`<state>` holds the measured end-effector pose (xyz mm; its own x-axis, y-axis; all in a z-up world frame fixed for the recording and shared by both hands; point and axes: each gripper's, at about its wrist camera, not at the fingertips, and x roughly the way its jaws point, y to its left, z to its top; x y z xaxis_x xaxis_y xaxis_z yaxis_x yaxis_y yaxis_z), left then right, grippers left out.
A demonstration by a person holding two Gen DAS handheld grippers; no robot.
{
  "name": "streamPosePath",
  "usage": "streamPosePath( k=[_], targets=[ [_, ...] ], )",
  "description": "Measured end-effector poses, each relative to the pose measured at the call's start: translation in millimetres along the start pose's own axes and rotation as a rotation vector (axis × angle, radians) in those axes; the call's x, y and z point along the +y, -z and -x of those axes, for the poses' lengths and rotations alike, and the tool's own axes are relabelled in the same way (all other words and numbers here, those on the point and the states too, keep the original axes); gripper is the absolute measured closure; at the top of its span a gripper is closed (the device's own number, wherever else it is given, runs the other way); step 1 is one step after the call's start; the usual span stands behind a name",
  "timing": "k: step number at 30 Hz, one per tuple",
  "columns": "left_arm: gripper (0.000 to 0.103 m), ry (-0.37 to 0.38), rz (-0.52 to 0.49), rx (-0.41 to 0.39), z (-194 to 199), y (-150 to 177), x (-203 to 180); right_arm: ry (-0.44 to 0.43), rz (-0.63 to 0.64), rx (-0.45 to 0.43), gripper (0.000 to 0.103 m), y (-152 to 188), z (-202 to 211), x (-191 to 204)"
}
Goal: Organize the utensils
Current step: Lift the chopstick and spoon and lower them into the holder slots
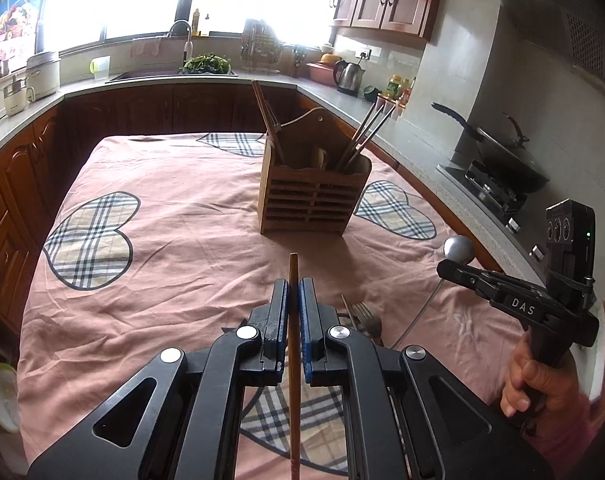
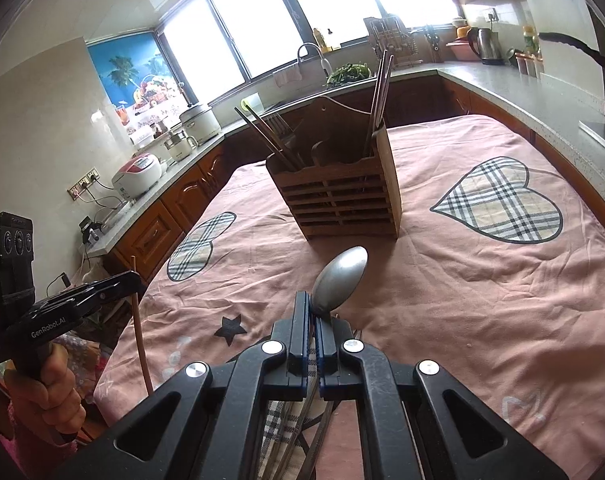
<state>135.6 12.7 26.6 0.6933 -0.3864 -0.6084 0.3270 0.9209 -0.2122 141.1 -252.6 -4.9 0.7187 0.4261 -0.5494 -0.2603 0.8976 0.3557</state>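
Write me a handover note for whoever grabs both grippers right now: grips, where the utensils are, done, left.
Left gripper: shut on a wooden chopstick, lifted off the cloth.
Right gripper: shut on a metal spoon, also lifted.
Wooden holder stands mid-table on the pink cloth.
Done: chopsticks and a fork already stand in its compartments.
Left: drop in the chopstick and spoon, then clear the loose fork and other utensils lying near the table edge.
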Motion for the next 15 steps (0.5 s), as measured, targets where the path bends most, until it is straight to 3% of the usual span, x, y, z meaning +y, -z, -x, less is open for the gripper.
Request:
streamPosePath(
  k=[7,15],
  targets=[
    [0.098,0.013,0.066,-0.111,22,-3,10,0.024,0.026,-0.052,0.101,-5,15,7],
    [0.098,0.010,0.137,-0.185,29,-9,24,0.059,0.070,-0.121,0.101,-15,30,15]
  ],
)
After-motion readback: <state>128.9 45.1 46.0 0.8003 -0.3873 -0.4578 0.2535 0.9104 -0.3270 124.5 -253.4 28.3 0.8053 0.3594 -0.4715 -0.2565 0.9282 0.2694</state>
